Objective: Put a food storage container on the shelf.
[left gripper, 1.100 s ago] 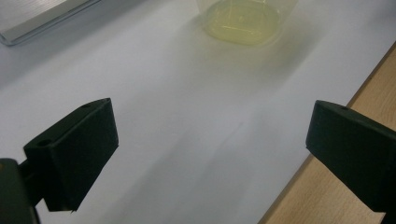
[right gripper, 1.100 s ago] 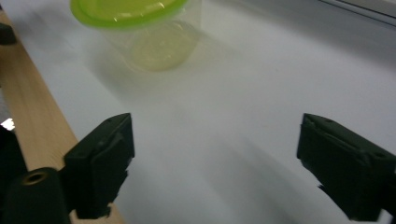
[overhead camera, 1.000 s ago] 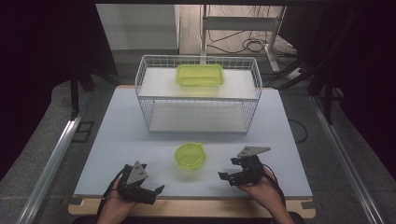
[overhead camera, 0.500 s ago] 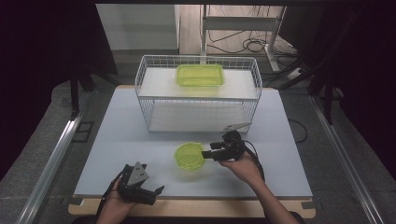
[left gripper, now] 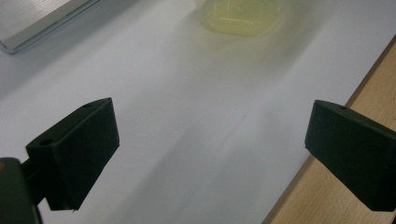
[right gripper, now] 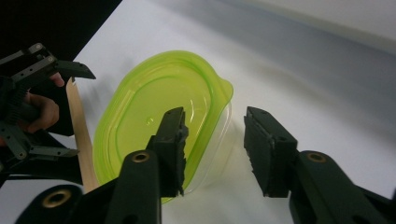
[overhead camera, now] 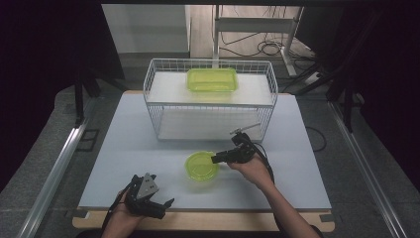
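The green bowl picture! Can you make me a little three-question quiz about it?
1. True or false: the right gripper has its jaws on either side of the round green bowl's rim.
2. Where is the rectangular green container? A) on the wire basket's top shelf B) beside the left gripper
3. Fill in: the left gripper's jaws are wide ____.

Key: 1 true; 2 A; 3 open.

Bowl [overhead camera: 202,166] before basket [overhead camera: 210,106], on table [overhead camera: 124,148]

A lab-like recording setup is suggested by the desk [overhead camera: 124,148] ringed with dark curtains, metal rails [overhead camera: 54,168] and floor cables [overhead camera: 252,47].
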{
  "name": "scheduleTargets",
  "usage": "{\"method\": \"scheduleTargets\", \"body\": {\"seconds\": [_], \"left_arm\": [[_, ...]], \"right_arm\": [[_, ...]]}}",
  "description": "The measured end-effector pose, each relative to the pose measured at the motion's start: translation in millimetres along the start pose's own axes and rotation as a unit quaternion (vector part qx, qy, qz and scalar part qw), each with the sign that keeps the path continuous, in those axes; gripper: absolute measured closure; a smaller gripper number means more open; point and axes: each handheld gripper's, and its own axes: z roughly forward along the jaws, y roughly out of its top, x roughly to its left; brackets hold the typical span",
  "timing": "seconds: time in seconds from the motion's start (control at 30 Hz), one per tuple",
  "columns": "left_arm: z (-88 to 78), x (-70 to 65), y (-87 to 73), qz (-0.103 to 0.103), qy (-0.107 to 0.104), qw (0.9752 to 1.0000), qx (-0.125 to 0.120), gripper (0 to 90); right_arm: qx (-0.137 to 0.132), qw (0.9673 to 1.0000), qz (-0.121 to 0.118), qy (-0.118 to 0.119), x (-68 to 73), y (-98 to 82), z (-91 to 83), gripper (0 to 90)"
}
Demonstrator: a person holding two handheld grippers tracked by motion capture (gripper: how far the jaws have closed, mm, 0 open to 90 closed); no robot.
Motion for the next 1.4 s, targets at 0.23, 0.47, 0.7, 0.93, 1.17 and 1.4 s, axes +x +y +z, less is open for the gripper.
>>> {"method": "scheduleTargets", "body": {"seconds": [0.23, 0.47, 0.7, 0.93, 1.17, 1.4], "left_arm": [[0.2, -0.6, 0.1, 0.005, 0.000, 1.0000, 0.001, 2.9], [0.1, -0.8, 0.1, 0.007, 0.003, 1.0000, 0.002, 2.9], [-0.3, -1.0, 0.2, 0.010, 0.005, 0.9999, 0.003, 2.9], [0.1, -1.0, 0.0, 0.011, 0.005, 0.9999, 0.003, 2.9], [0.1, -1.3, 0.1, 0.012, 0.005, 0.9999, 0.004, 3.0], [0.3, -1.8, 0.3, 0.014, 0.005, 0.9999, 0.004, 3.0]], "right_arm": [[0.010, 0.9985, 0.034, 0.041, -1.9, -1.5, 0.9, 79.2], [0.020, 0.9975, 0.037, 0.057, 11.3, -1.9, -3.8, 81.8], [0.011, 0.9982, 0.025, 0.053, 19.1, -2.6, -10.9, 82.3], [-0.013, 0.9976, 0.028, 0.061, 19.5, -1.5, -22.3, 82.4], [-0.044, 0.9964, 0.024, 0.069, 26.1, 4.7, -40.5, 82.5], [-0.071, 0.9948, 0.016, 0.071, 35.9, 14.9, -59.8, 82.6]]}}
